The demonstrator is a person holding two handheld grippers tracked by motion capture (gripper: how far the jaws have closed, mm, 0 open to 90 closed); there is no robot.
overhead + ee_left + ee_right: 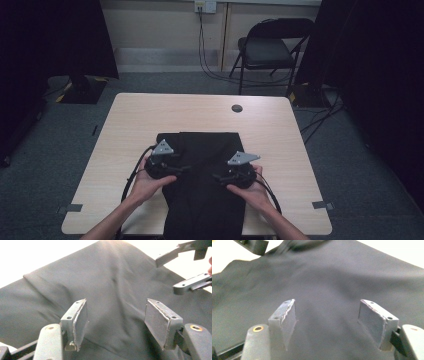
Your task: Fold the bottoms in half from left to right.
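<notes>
Pale wood surface [280, 150] carries a black cloth [207, 200], laid centre and hanging over the near edge; the high view alone shows that overhang and a chair [270, 47] behind. Left gripper [186, 168] and right gripper [218, 176] face each other above the cloth. Gripper views show creases; jaws wide, holding nothing.
</notes>
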